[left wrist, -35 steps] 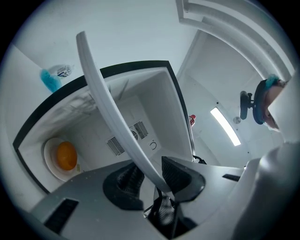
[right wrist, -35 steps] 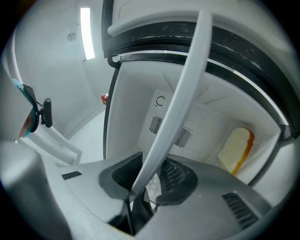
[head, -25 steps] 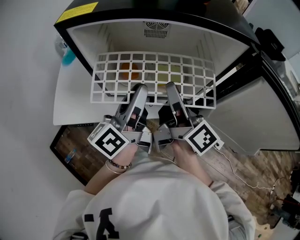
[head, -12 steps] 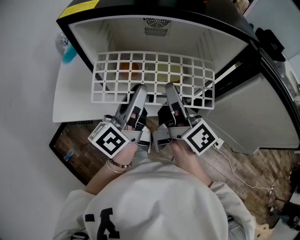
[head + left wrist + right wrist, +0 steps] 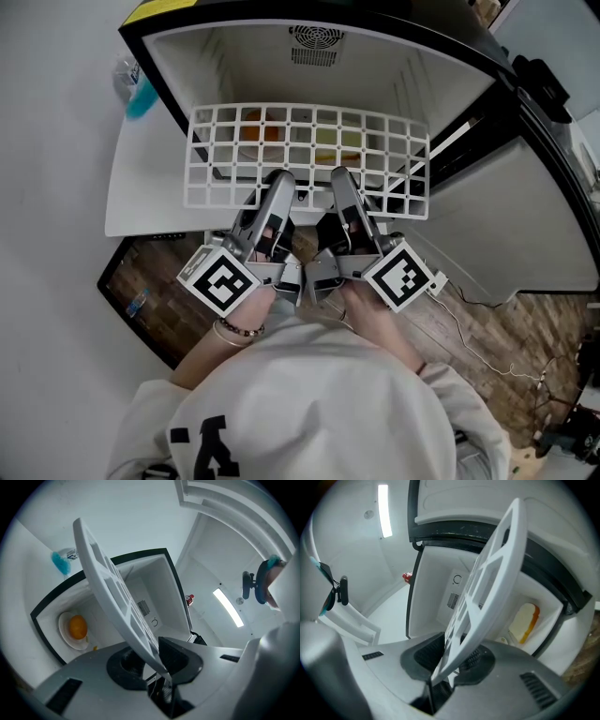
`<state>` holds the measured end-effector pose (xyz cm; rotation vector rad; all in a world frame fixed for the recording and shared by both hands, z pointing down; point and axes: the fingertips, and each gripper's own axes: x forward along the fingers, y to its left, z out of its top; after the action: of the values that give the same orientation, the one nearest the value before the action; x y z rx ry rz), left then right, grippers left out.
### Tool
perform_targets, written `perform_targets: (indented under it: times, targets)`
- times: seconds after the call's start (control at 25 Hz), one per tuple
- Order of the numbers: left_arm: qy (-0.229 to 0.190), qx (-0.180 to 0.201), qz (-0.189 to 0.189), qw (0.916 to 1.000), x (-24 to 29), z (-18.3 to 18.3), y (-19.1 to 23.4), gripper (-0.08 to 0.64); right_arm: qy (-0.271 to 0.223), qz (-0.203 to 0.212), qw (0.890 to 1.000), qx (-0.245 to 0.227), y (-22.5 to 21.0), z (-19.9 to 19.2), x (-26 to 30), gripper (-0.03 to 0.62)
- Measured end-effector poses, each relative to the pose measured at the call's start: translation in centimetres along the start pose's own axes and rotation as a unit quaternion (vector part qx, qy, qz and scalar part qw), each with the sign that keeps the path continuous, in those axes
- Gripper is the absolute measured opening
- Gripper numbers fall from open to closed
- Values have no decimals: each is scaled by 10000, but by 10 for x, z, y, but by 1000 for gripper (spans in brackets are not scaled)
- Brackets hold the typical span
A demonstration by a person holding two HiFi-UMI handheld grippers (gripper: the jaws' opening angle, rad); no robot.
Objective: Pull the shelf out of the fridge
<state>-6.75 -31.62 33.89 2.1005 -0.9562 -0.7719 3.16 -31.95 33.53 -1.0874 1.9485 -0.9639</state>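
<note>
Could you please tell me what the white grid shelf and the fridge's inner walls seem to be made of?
White grid shelf: probably moulded plastic, matte; its bars are thick, flat and evenly white, not thin wire. Fridge's white inner walls: likely a smooth plastic liner with soft sheen and rounded corners.

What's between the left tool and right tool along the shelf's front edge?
Just a bare stretch of the shelf edge, per the head view. The left tool grips it; the right tool has just been closing its jaws onto it.

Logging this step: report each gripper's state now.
Left gripper: closed on the shelf's front edge.
Right gripper: jaws just been closing, now clamped on the shelf.
</note>
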Motion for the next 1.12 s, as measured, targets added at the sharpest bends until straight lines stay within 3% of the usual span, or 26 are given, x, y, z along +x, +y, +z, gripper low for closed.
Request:
perform_targets:
  times: [0.48, 1.12]
  targets:
    - [-134, 77, -114, 9998, -42, -20, -41, 75, 66, 203, 9996, -207, 31, -5, -53, 77]
    - [-325, 104, -128, 9993, -57, -28, -49, 74, 189, 319, 9992, -164, 34, -9, -71, 77]
